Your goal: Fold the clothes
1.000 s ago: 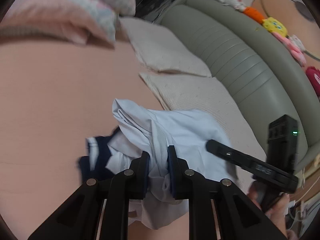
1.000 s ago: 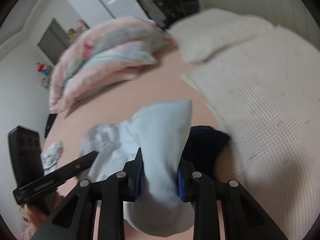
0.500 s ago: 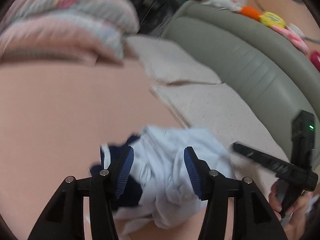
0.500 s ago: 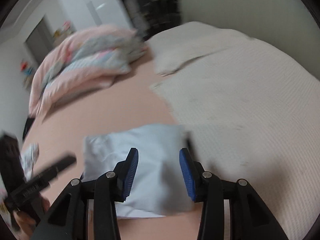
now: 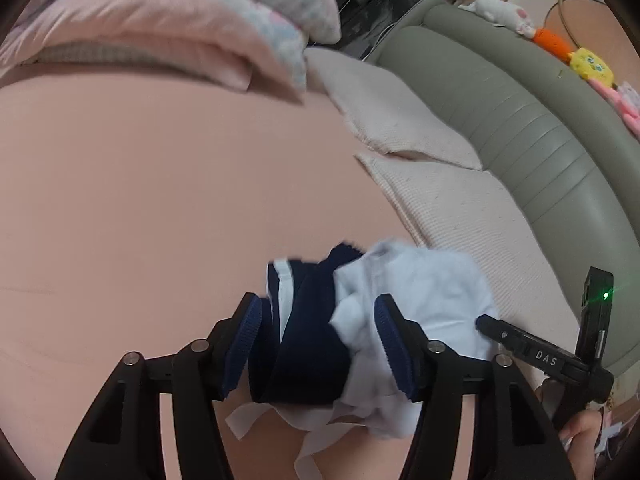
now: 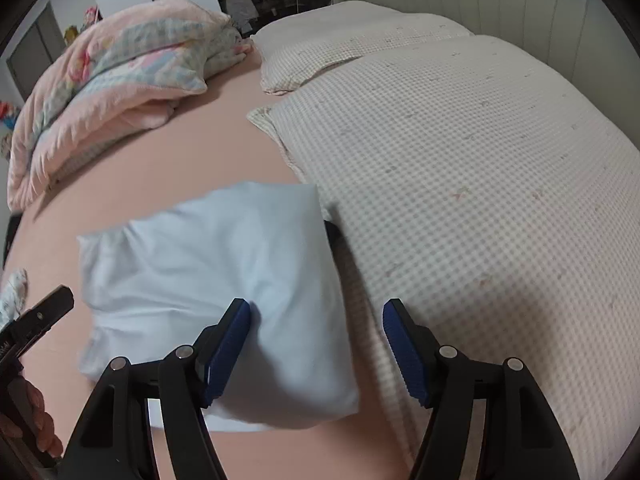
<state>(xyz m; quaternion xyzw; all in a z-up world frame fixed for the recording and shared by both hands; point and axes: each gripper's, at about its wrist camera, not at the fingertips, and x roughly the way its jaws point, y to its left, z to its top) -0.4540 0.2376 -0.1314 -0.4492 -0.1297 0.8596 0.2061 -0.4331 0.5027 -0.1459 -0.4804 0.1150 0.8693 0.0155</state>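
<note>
A: Pillows (image 6: 460, 152), how many?
B: Two, beside one blue shirt (image 6: 224, 280) on the bed (image 5: 140, 200).
A: Tools?
B: Left tool (image 5: 318, 344) and right tool (image 6: 316, 354), both spread apart, gripping nothing. Pink sheet lies bare leftward.

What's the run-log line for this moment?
left gripper: open, over shirt collar | right gripper: open, above shirt | light blue shirt: released, bunched on pink sheet beside pillow
</note>
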